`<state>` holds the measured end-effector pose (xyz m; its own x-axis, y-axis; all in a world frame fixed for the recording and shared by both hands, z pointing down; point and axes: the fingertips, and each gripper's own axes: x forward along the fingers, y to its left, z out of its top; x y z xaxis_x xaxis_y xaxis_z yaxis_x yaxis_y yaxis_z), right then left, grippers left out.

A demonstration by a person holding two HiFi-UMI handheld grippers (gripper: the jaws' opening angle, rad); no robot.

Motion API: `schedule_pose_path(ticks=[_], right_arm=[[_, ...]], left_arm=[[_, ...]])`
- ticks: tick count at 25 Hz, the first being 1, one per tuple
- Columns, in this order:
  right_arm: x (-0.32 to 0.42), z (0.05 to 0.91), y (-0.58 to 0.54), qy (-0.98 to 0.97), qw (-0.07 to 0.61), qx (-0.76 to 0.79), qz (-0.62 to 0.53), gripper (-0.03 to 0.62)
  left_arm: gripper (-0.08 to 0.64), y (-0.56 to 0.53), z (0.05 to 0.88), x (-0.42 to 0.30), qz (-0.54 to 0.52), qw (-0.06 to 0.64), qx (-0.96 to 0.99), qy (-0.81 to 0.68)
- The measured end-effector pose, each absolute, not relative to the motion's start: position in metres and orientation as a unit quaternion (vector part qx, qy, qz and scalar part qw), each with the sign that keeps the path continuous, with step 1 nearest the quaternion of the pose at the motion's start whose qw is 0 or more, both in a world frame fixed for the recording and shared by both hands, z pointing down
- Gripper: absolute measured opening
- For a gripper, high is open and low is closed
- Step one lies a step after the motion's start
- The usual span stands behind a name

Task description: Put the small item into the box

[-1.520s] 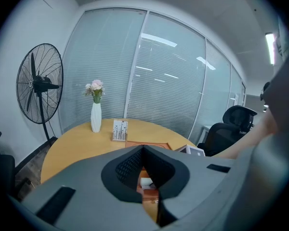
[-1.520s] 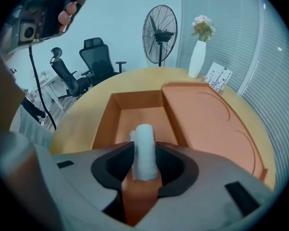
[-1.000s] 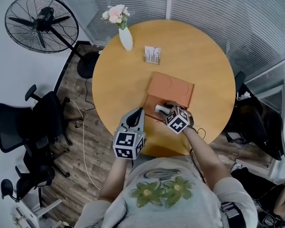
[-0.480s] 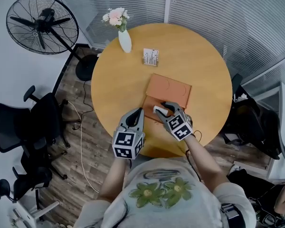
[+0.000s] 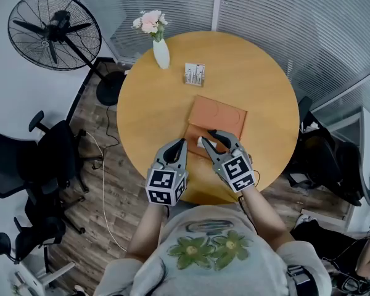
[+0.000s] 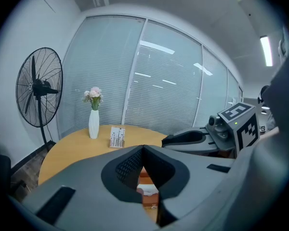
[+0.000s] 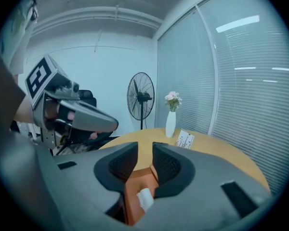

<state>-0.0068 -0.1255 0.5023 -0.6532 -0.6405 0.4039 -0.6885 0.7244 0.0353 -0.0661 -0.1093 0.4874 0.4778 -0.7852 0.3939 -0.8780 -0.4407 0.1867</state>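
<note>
An orange box (image 5: 217, 116) lies open on the round wooden table (image 5: 147, 106), its lid folded flat behind it. The small white item (image 5: 201, 142) rests in the box's near left part. My right gripper (image 5: 221, 138) hovers at the box's near edge, just right of the item and not touching it. Its jaws are closing with nothing between the pads. In the right gripper view the box (image 7: 135, 186) and the item (image 7: 144, 199) show below the right gripper (image 7: 144, 149). My left gripper (image 5: 177, 145) hangs shut and empty to the left of the box. The left gripper (image 6: 143, 148) shows its tips together.
A white vase with pink flowers (image 5: 160, 49) and a small card stand (image 5: 195, 74) sit on the far side of the table. A standing fan (image 5: 54, 32) and black office chairs (image 5: 40, 159) are on the floor at left. Glass walls with blinds run behind.
My right gripper has drawn back from over the box toward the near table edge, and its jaws have narrowed. The white item stays in the box. The left gripper has barely moved.
</note>
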Motion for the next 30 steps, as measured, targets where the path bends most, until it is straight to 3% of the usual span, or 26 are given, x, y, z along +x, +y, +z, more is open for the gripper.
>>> schedule_pose_path(ticks=[5, 10, 20, 30], right_arm=[[0.002, 0.482, -0.126, -0.9, 0.168, 0.398, 0.062, 0.097], [0.013, 0.47, -0.124, -0.89, 0.148, 0.427, 0.057, 0.008], [0.023, 0.453, -0.114, -0.888, 0.11, 0.441, 0.065, 0.005], [0.021, 0.454, -0.107, -0.893, 0.118, 0.43, 0.066, 0.003]], left_arm=[[0.002, -0.111, 0.485, -0.063, 0.123, 0.181, 0.843, -0.492], [0.002, -0.112, 0.478, -0.059, 0.118, 0.175, 0.848, -0.486], [0.002, -0.108, 0.471, -0.045, 0.114, 0.167, 0.858, -0.472], [0.002, -0.107, 0.465, -0.039, 0.111, 0.164, 0.86, -0.469]])
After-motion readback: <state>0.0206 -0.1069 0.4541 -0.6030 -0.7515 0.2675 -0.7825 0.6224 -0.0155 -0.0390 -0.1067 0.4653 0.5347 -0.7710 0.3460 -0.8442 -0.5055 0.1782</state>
